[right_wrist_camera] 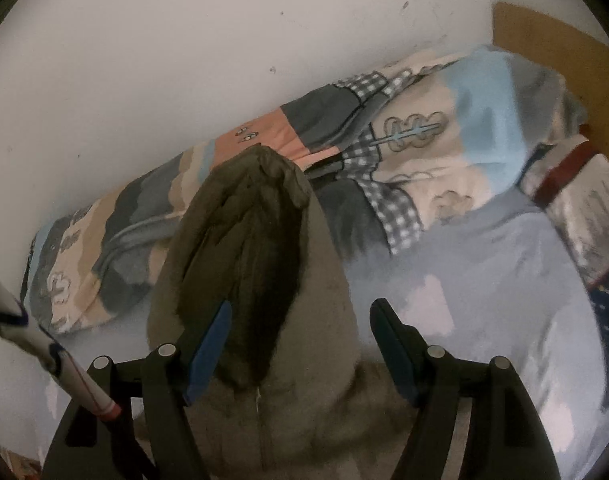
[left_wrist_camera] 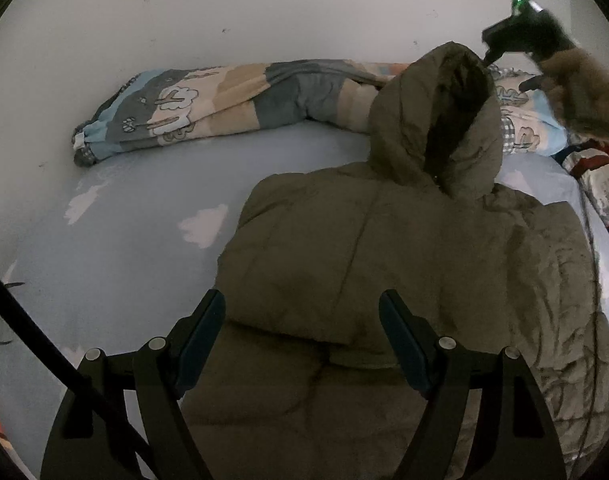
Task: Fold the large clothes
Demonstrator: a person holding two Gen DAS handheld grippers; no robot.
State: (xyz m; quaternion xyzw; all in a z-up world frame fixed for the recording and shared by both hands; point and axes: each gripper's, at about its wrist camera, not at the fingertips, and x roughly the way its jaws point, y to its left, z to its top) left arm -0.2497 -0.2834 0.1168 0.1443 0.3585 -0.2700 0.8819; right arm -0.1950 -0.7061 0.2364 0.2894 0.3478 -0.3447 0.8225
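A: What does the jacket (left_wrist_camera: 384,248) look like?

B: An olive-green, quilted puffer, lying on the pale blue bed sheet (left_wrist_camera: 116,248) with white cloud shapes. Its body is doubled over near the camera, one layer's edge crossing the layer below. The hood (right_wrist_camera: 244,248) stands up at the far end, its dark lining showing, leaning against the rolled patterned quilt (left_wrist_camera: 208,108) along the wall.

A: And the grippers?

B: The left gripper (left_wrist_camera: 302,344) hangs over the near folded part, jaws apart, nothing pinched. The right gripper (right_wrist_camera: 300,348) has its jaws apart too, either side of the hood's base, pads not pressing it.
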